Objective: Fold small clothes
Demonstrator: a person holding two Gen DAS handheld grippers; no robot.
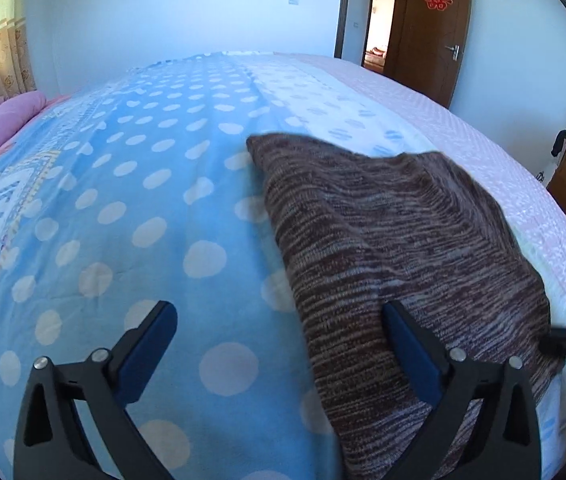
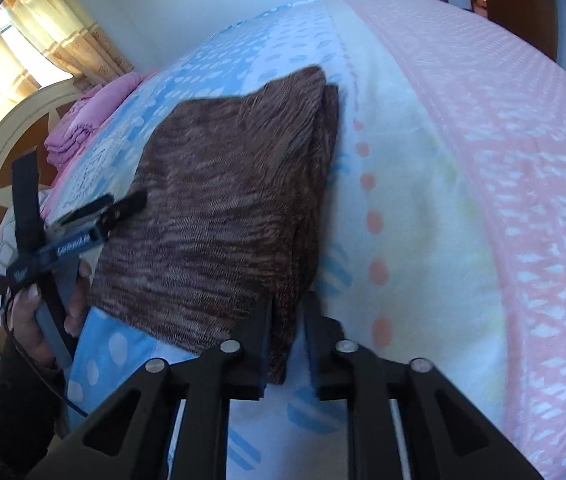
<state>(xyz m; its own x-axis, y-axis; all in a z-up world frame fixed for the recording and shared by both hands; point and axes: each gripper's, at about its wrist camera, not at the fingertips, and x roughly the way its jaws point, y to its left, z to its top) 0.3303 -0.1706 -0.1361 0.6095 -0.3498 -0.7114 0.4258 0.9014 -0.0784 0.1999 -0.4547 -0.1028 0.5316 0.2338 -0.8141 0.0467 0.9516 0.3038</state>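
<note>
Right claw [image 2: 287, 344] stands nearly closed around the near corner of the brown knit garment [image 2: 223, 216], though whether it actually pinches is unclear; left claw [image 1: 279, 348] is wide open and empty over the garment's left edge. Garment lies in about 2 layers on the polka-dot bedsheet [image 1: 123, 200]; judged soft, light, limp, best taken at corners.

We see our left gripper [image 1: 279, 320]: black angular arms, blue pads, silver screws behind the fingers. Our right gripper [image 2: 287, 320] matches; a dark sleeve covers our left hand [image 2: 43, 312].
</note>
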